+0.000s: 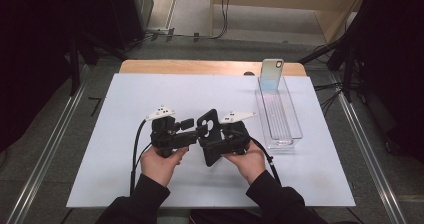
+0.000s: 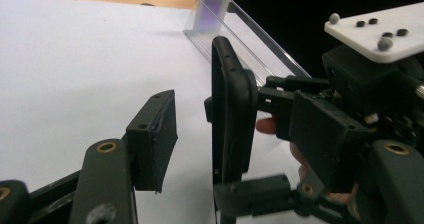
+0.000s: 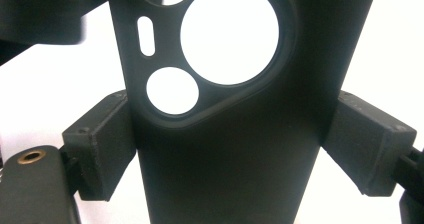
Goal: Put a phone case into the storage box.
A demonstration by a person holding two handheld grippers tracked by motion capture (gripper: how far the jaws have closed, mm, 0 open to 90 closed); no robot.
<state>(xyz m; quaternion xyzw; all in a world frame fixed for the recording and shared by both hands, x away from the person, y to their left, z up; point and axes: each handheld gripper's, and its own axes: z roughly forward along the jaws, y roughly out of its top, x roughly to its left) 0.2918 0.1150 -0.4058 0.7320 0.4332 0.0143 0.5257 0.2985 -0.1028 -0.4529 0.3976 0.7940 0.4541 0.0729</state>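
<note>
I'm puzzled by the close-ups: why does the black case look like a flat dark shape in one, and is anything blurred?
Right gripper view: the case is backlit by the bright white table, a near silhouette. Left gripper view: the near jaws are soft. High view: dark surroundings.

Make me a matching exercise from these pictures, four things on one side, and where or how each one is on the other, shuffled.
Things:
1. black phone case
2. left gripper
3. clear tray
4. iridescent phone case

States:
A. standing at the tray's far end
B. clamped between the right gripper's jaws
C. lying on the white mat's right side
D. open, beside the black case without pressing on it

Pairs: 1-B, 2-D, 3-C, 4-A
</note>
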